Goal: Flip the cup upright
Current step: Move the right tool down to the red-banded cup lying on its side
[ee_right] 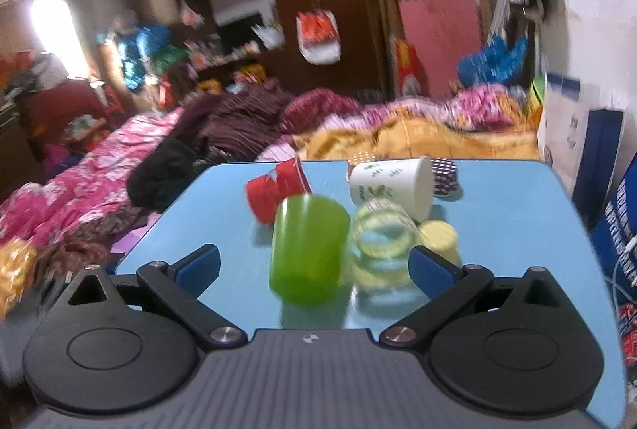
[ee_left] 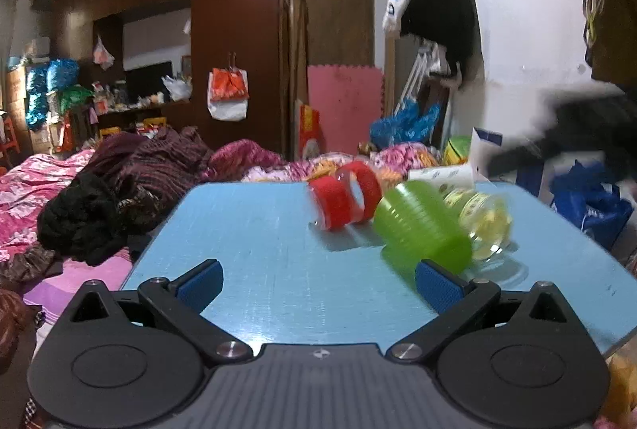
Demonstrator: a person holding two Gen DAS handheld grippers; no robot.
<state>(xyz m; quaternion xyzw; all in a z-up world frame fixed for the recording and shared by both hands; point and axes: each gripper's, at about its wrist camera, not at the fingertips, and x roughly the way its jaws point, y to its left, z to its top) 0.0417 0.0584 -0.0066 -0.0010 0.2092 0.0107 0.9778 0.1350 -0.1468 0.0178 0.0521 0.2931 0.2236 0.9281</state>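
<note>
Several cups lie on a light blue table (ee_left: 258, 242). A green cup (ee_left: 422, 226) lies on its side; in the right wrist view the green cup (ee_right: 306, 250) sits between my fingers, a little ahead of them. A red cup (ee_left: 344, 198) lies on its side behind it, also in the right wrist view (ee_right: 276, 188). A clear cup with yellow print (ee_left: 483, 220) lies to the right, seen too in the right wrist view (ee_right: 380, 238). My left gripper (ee_left: 318, 283) is open and empty, its right fingertip (ee_left: 438, 283) just before the green cup. My right gripper (ee_right: 314, 270) is open.
A white cup with leaf print (ee_right: 394, 182) lies on its side at the back, with a dotted cup (ee_right: 444, 176) behind it and a small yellow cup (ee_right: 438, 236) nearer. Piled blankets (ee_left: 131, 174) flank the table's left and far edges. Blue bags (ee_left: 585, 202) stand right.
</note>
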